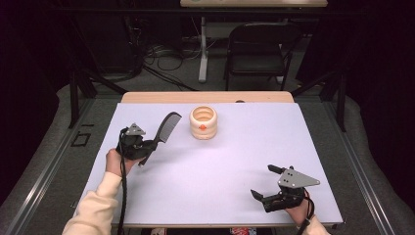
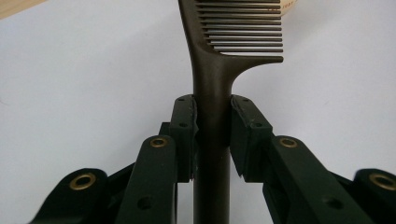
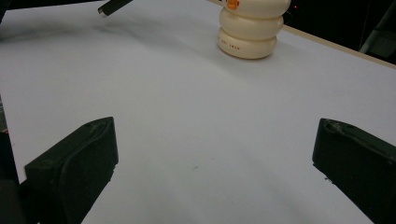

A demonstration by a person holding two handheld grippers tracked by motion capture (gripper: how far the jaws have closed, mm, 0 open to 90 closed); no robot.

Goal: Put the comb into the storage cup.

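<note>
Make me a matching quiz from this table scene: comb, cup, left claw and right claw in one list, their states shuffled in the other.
1. comb
2. cup
3. left claw
4. right claw

A. open, holding nothing
B. upright near the table's far edge
C. shut on a handle
D. gripped, teeth end pointing toward the cup

Pairs: 1-D, 2-B, 3-C, 4-A

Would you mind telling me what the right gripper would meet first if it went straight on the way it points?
Probably the cream ribbed cup: the open right gripper points over bare table toward it, slightly off-centre.
</note>
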